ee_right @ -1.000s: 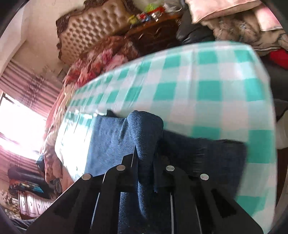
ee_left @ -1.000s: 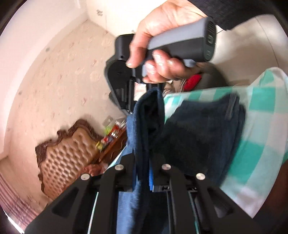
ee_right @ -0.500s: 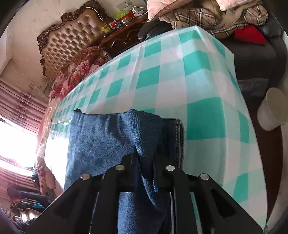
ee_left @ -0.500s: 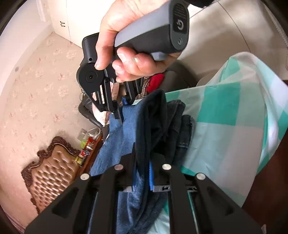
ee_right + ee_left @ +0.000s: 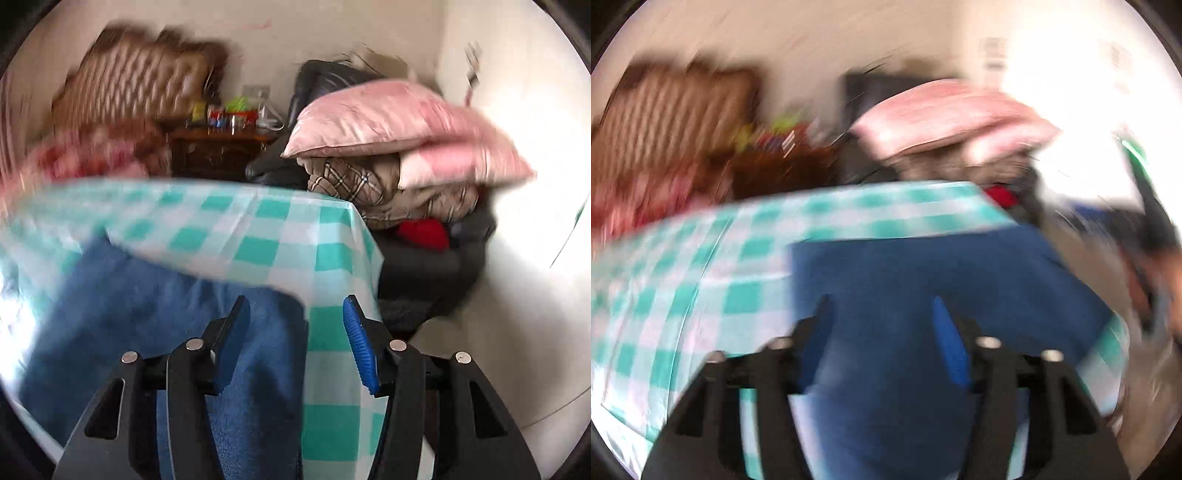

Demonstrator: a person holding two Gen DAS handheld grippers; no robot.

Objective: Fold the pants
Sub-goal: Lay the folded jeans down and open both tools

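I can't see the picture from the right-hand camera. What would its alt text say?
The right tool, its jaws opening with nothing gripped, hangs over blue pants lying flat on a green-and-white checked tablecloth. Behind are pink pillows on a dark chair and a cluttered wooden cabinet; the picture is motion-blurred.

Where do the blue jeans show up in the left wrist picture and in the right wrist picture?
Left wrist: the jeans fill the lower centre, running between the fingers of the opening left gripper.
Right wrist: the jeans lie lower left, under the opening right gripper.
Shared landmark: the pink pillow, past the checked tablecloth.
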